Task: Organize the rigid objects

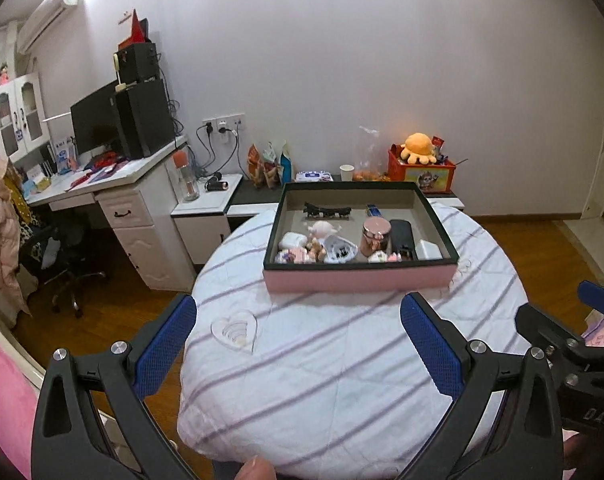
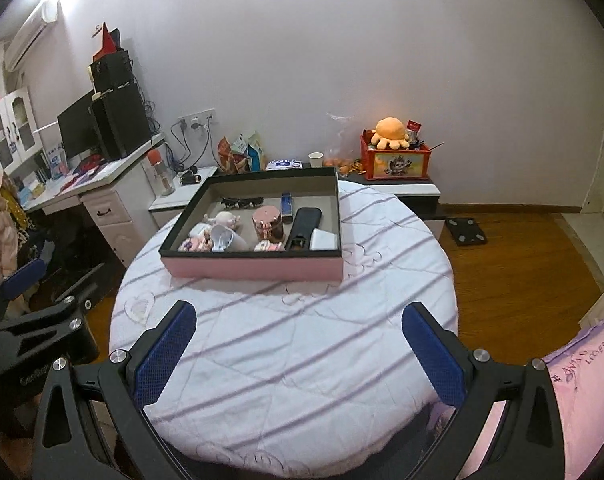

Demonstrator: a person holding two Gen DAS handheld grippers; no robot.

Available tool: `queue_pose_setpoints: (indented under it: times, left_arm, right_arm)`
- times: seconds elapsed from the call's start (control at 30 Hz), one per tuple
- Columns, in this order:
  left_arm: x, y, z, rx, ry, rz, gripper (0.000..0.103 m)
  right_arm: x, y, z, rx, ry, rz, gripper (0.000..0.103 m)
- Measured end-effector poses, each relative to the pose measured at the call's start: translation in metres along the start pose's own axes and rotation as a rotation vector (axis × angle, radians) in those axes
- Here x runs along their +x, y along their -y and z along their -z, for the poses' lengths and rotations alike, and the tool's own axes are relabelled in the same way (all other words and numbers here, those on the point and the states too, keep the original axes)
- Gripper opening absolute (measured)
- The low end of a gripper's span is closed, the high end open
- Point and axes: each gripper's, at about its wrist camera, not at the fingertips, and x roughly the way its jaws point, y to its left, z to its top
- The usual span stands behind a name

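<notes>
A round worktop [image 1: 342, 360] under quilted striped cloth carries a shallow pink cardboard box [image 1: 360, 278] of trinkets at frame centre. Both claws, left [image 1: 298, 344] and right [image 2: 300, 350], hover low, spread wide, empty.

I held the left gripper [image 1: 298, 326] level, its blue-padded jaws spread wide and gripping nothing. The right gripper [image 2: 300, 334] sat just beside it at about the same height, jaws equally wide and bare. A fingertip [image 1: 258, 467] showed beneath the left one.
</notes>
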Motion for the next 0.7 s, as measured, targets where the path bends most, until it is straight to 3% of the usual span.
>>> queue_pose_setpoints:
  times: [0.7]
  left_arm:
    - [-0.023, -0.003, 0.011, -0.027, 0.004, 0.007, 0.103]
  right_arm:
    - [-0.023, -0.006, 0.009, -0.002, 0.038, 0.002, 0.103]
